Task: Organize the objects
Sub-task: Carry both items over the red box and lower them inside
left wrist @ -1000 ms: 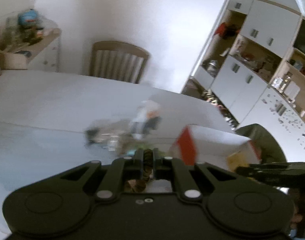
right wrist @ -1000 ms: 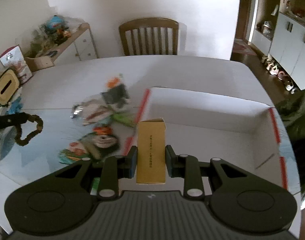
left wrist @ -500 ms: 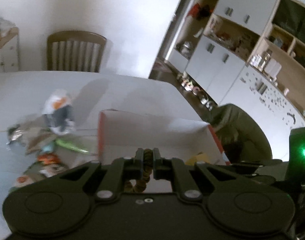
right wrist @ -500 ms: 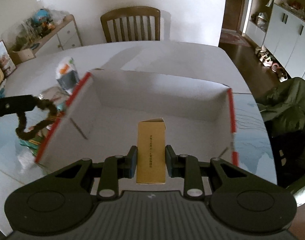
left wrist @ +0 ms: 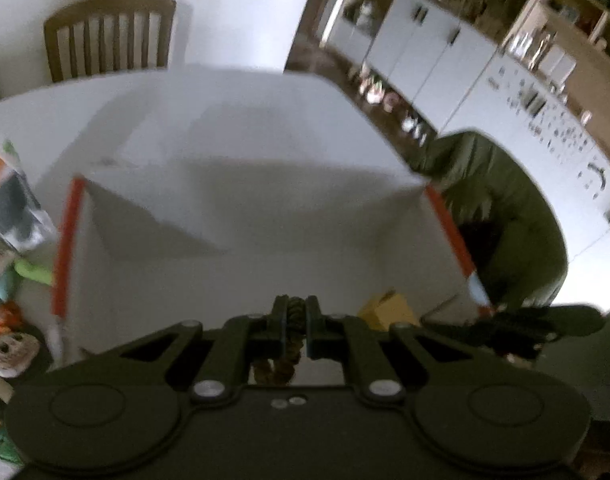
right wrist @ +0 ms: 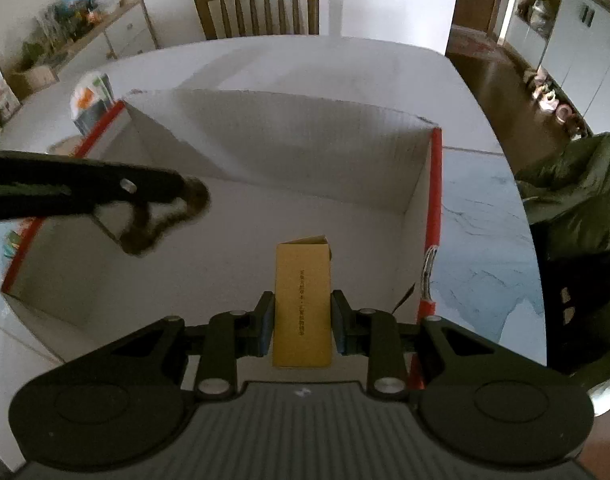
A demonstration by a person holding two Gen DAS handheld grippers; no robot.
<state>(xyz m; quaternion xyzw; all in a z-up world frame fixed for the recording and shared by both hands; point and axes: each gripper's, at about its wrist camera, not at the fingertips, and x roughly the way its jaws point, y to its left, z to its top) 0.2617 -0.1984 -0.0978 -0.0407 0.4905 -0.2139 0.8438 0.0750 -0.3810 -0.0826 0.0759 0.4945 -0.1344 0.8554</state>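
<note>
Over the white box [right wrist: 305, 128]: left gripper [right wrist: 185, 190] at 9 o'clock clamps a brown bead loop [right wrist: 153, 224], right gripper [right wrist: 301, 320] at 6 o'clock grips a yellow carton [right wrist: 302, 300].

left hand-held gripper [right wrist: 185, 192]: moved with bead loop [right wrist: 161, 220] from counter side to over the box [right wrist: 305, 128] | right hand-held gripper [right wrist: 301, 320]: carried yellow carton [right wrist: 303, 300] lower into box

One box [right wrist: 305, 128], one carton [right wrist: 303, 300], one chair [right wrist: 257, 4]
</note>
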